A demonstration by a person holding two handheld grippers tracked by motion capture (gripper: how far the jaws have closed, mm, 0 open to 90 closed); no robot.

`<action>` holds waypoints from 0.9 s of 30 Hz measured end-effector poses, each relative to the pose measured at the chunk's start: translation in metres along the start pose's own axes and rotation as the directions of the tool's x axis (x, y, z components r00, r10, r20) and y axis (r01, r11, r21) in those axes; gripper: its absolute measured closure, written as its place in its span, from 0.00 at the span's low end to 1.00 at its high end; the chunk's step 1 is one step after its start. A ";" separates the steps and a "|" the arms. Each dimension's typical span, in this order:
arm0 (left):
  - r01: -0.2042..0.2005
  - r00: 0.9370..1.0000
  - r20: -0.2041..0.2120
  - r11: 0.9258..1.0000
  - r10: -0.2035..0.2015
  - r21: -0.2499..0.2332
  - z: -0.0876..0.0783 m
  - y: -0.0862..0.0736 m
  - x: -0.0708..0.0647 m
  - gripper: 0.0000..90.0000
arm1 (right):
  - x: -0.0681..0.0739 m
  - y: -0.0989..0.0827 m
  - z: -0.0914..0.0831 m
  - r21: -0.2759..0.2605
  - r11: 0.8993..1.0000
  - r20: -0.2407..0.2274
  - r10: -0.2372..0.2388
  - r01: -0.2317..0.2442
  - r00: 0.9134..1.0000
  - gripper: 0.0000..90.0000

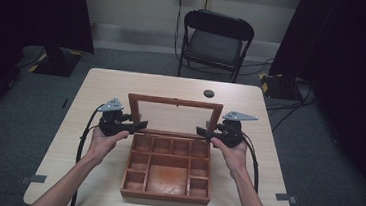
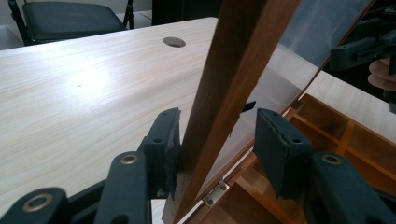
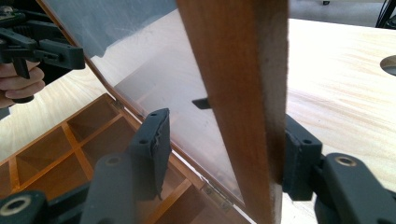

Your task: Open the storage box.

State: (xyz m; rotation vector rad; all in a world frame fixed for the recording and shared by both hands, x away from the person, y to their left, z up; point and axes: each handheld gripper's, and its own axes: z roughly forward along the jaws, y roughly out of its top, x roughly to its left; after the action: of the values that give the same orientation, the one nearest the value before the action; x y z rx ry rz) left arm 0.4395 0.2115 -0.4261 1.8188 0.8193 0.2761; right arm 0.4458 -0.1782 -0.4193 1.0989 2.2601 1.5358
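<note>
Right now I am working both tools at a wooden box [image 1: 167,174] that is sitting near the front middle of the light wooden table [image 1: 107,84], its glass-paned lid [image 1: 174,116] standing raised at the back on small metal hinges [image 2: 215,193]. I am holding the left gripper [image 1: 140,125] at the lid's left frame rail and the right gripper [image 1: 202,131] at its right frame rail, so the two tools are facing each other across the pane. In the left gripper view the rail is standing between the jaws: the outer pad is lying against the wood, while the inner pad [image 2: 275,149] is standing clear of the glass, so this tool is not clamping yet. In the right gripper view the outer pad is touching the rail from the table side, and the inner pad [image 3: 156,144] is hanging apart from the pane with a visible gap, so this one is also straddling the frame without pinching it. Below the lid the box's compartments [image 1: 169,152] are lying open, a row of small ones along the back, small ones down each side and a larger one in the middle. Beyond the table a black folding chair [image 1: 215,43] is standing, and a round cable hole [image 1: 209,93] is showing in the tabletop behind the lid.
</note>
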 end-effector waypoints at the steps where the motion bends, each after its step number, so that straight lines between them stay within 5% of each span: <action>1: 0.001 1.000 -0.002 1.000 -0.001 0.004 0.000 0.000 0.001 0.58 | 0.000 0.000 0.000 -0.001 1.000 -0.001 0.002 -0.002 1.000 0.49; 4: -0.002 1.000 -0.018 0.999 0.002 0.035 0.002 -0.003 0.003 0.60 | -0.001 0.001 0.000 0.006 1.000 0.027 -0.002 0.001 1.000 0.49; 27: 0.029 0.999 -0.026 0.995 -0.027 0.092 0.016 -0.015 0.016 0.63 | -0.019 -0.006 0.014 0.018 0.999 0.030 0.032 -0.033 0.999 0.57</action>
State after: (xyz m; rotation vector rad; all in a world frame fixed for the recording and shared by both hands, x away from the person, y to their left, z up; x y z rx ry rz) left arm 0.4545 0.2132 -0.4488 1.8917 0.8863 0.2465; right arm 0.4642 -0.1817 -0.4351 1.1613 2.2519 1.5031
